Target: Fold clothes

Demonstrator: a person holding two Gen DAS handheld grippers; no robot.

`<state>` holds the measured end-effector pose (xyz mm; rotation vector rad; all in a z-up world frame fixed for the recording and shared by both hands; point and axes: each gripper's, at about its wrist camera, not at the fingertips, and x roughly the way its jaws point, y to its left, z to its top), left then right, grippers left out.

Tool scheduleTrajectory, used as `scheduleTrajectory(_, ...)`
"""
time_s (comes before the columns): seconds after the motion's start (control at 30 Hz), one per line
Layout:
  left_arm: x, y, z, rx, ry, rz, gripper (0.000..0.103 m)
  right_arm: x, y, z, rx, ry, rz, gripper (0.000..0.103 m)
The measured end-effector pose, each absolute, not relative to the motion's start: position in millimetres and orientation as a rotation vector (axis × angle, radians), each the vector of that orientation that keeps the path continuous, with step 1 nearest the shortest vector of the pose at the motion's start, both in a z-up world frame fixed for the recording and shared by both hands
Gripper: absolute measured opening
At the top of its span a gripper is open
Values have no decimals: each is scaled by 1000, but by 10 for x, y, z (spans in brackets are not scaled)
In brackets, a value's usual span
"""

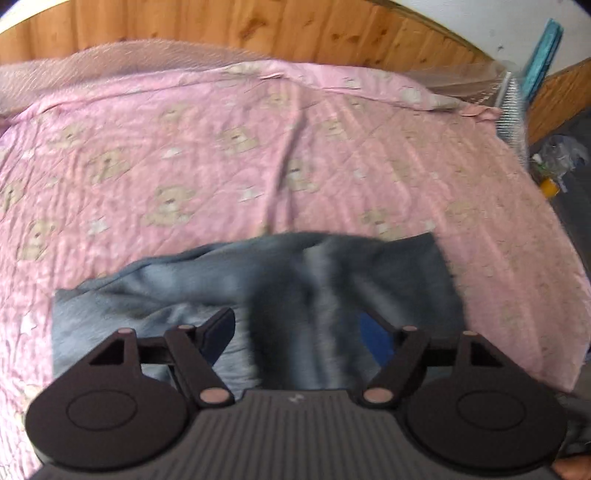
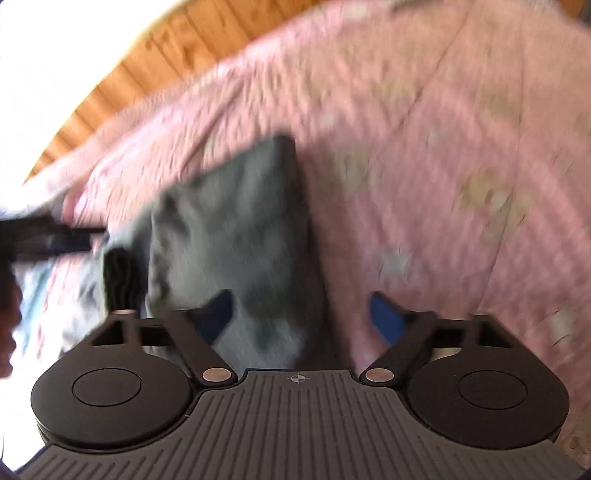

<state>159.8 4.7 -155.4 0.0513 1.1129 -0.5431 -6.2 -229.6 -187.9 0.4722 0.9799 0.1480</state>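
Left wrist view: your left claw (image 1: 297,325) hangs over the grey garment (image 1: 207,288), which lies on the pink bear-print quilt (image 1: 229,155) covering the bed, at the near edge of the frame. The garment looks like soft grey-blue fabric, rumpled, with lighter worn patches, a straight far-right edge and a squared corner on the near left; a blurred darker fold with a pale streak rises between the fingers. Your left claw is spread wide, the blue pads (image 1: 373,332) apart, nothing pinched; the blurred fold sits in the gap but the pads don't press it. A wooden headboard (image 1: 258,26) runs behind the quilt, and floor clutter (image 1: 557,158) is at the right. Right wrist view, heavily blurred: your right claw (image 2: 299,317) is spread part way, over the garment's (image 2: 236,236) right edge and the quilt (image 2: 424,129), pinching nothing. Here the garment reads as a long grey slab with a dark straight right edge and a sharp far corner. Your left claw's dark frame (image 2: 48,240) shows at the left edge, just beside the garment's left side.
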Motion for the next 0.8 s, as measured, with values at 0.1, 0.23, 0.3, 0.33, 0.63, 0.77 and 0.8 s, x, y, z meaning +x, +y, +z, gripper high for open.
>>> scheduleTrajectory(0.1,1608,-438,-1471,75,1139,-631,81,-117,-2044,-1683,315,914,207,19)
scheduleTrajectory(0.23,1558,-1073,-1574,225,1189,-703,81,-284,-1668,-1329,127,781,298,18)
scheduleTrajectory(0.3,1459,-1312,-1688,403,1158,-655,70,-331,-1536,-1279,100,746,322,18)
scheduleTrajectory(0.33,1427,-1355,-1747,465,1148,-641,56,-339,-1481,-1296,94,738,323,18)
scheduleTrajectory(0.63,1625,-569,-1444,137,1184,-690,26,-398,-1381,-1800,116,799,247,53)
scheduleTrajectory(0.77,1728,92,-1219,-31,1154,-719,25,-574,-952,-1401,-15,695,248,13)
scheduleTrajectory(0.8,1748,331,-1150,-76,1139,-721,25,-624,-785,-1261,-56,666,267,13)
